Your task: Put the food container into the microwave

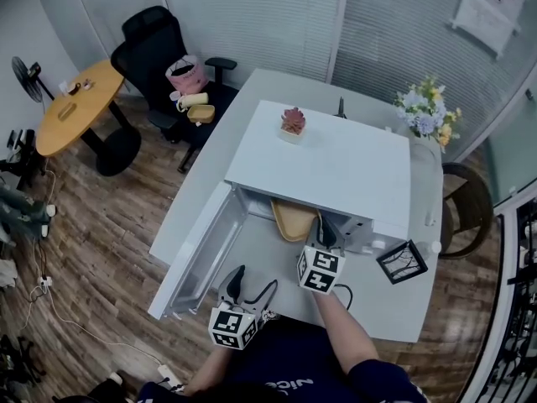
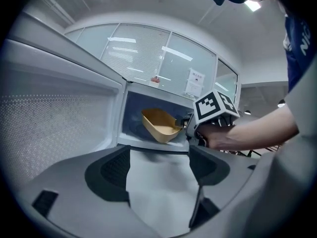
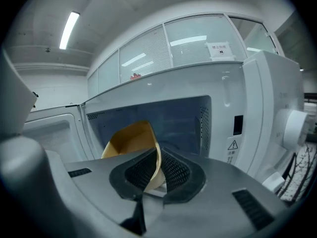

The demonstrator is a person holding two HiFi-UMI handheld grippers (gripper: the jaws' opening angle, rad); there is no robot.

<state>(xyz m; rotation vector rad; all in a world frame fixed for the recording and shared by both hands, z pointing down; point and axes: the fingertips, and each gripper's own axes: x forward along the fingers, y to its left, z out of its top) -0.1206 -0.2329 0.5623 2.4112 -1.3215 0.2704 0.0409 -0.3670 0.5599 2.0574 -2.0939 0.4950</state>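
Note:
A tan food container is tilted at the mouth of the white microwave, whose door hangs open to the left. My right gripper is shut on the food container's rim, at the cavity opening. From the left gripper view the container sits just inside the cavity with the right gripper at its edge. My left gripper is open and empty, held back in front of the microwave over the table. In the head view the left gripper is near the door.
A small potted plant stands on the microwave. A black wire box lies on the table at its right, flowers behind. An office chair and a round wooden table stand to the far left.

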